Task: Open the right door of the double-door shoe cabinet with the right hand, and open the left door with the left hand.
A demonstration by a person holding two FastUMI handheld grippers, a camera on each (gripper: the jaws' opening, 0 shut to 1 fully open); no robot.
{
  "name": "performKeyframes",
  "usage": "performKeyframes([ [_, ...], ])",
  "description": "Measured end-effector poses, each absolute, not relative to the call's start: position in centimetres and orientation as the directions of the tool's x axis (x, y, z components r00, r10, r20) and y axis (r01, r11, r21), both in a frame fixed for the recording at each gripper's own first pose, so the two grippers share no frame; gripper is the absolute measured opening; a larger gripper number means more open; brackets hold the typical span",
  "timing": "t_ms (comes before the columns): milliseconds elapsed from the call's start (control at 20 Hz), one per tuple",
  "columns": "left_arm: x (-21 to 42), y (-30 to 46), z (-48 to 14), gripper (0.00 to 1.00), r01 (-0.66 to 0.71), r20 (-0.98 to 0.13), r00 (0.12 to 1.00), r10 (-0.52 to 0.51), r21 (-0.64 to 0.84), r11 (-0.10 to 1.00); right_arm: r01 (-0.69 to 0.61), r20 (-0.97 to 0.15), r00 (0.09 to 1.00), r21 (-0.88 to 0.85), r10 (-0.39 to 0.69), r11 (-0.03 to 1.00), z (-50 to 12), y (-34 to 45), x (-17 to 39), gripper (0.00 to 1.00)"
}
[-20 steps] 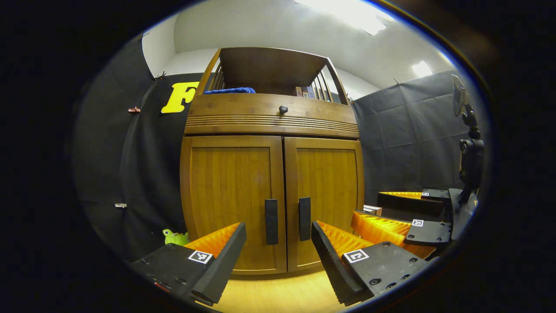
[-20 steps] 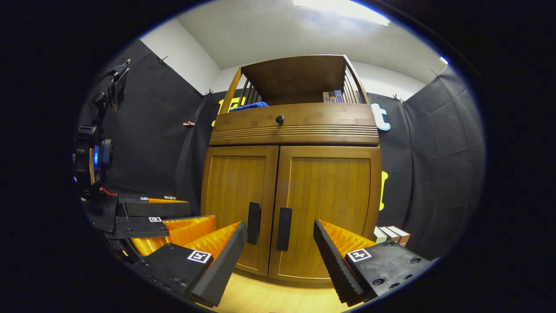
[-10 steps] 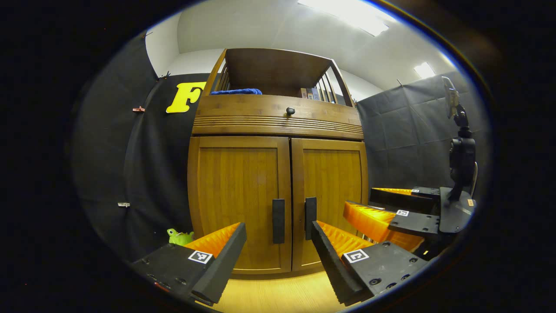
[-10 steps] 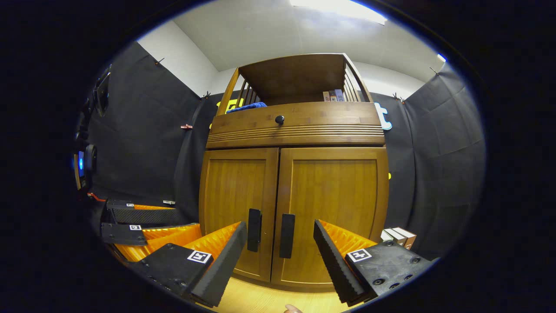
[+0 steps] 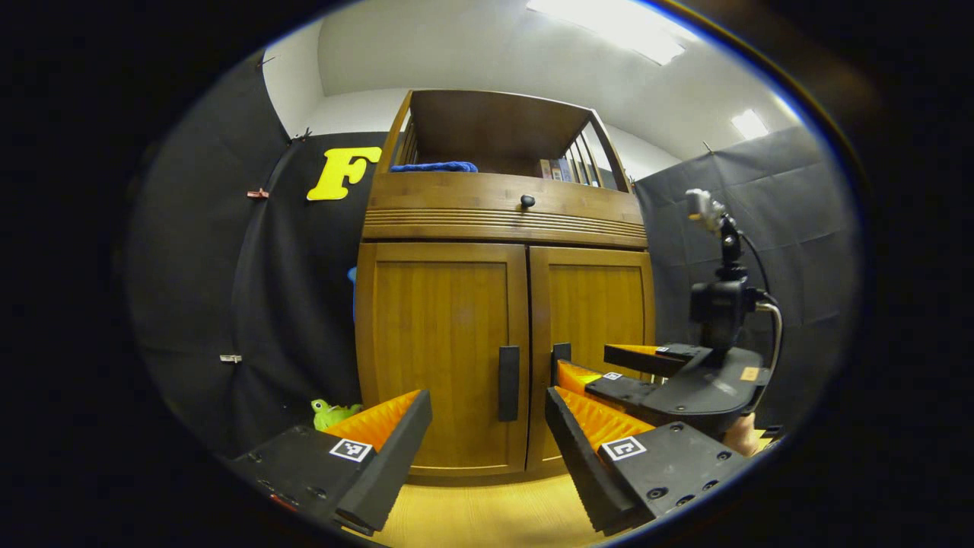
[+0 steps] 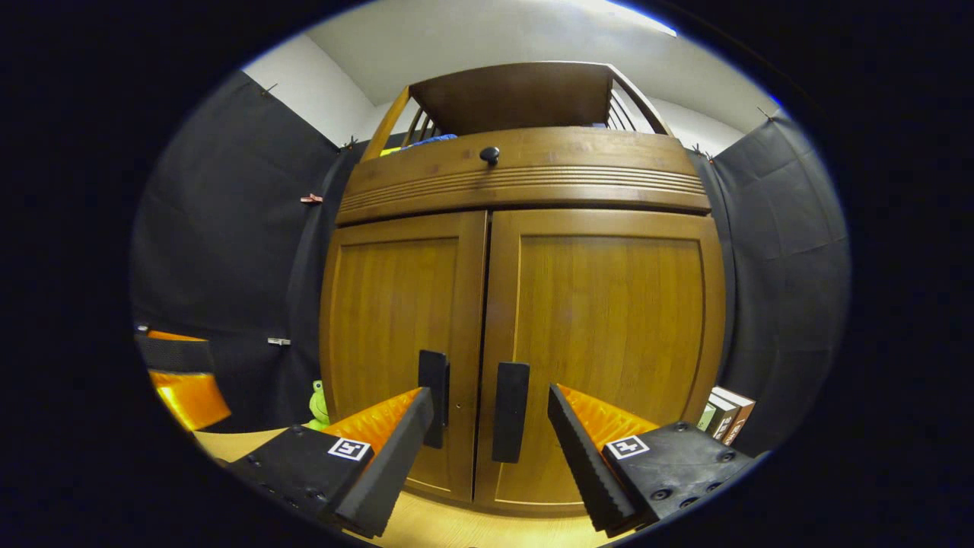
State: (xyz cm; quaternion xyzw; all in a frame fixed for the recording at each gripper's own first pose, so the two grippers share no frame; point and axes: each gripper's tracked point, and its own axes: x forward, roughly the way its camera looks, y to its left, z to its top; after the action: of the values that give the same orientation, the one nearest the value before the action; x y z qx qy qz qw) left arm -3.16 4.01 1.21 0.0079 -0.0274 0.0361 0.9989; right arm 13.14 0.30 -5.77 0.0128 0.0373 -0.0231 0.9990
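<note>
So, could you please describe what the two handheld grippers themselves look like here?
Each gripper, left gripper and right gripper, has two wedge-shaped fingers with ribbed inner faces, on dark flat plates with screw holes and small square black-and-white marker tags. In the left gripper view, the right one carries a black camera mount with a cable.

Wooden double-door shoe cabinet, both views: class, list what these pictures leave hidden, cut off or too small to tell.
- Inside of the brown wooden shoe cabinet: hidden in both views by its closed doors.
- Right door's black bar handle: left gripper view, mostly covered by the right gripper.
- Green plush toy: partly behind the left gripper's finger.
- Row of small books on the top shelf: too small to tell.
</note>
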Motion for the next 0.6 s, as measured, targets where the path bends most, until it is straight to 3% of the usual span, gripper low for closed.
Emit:
performKeyframes([
  [400,-4.7,5.5,1.1,0.94,-0.116,0.04,0.992,0.116,0.009,0.993,0.118,-0.184,0.976,0.011,-0.114,0.993,-11.5,-1.3,18.7,0.9],
  [550,-5.2,6.0,1.3,0.94,-0.145,0.056,0.988,0.144,0.012,0.989,0.169,-0.184,0.968,-0.024,-0.17,0.985,-12.4,-2.1,19.6,0.74],
  [600,-5.3,6.1,1.5,0.94,-0.152,0.063,0.986,0.151,0.007,0.988,0.181,-0.181,0.966,-0.036,-0.185,0.983,-12.5,-2.5,19.7,0.63],
])
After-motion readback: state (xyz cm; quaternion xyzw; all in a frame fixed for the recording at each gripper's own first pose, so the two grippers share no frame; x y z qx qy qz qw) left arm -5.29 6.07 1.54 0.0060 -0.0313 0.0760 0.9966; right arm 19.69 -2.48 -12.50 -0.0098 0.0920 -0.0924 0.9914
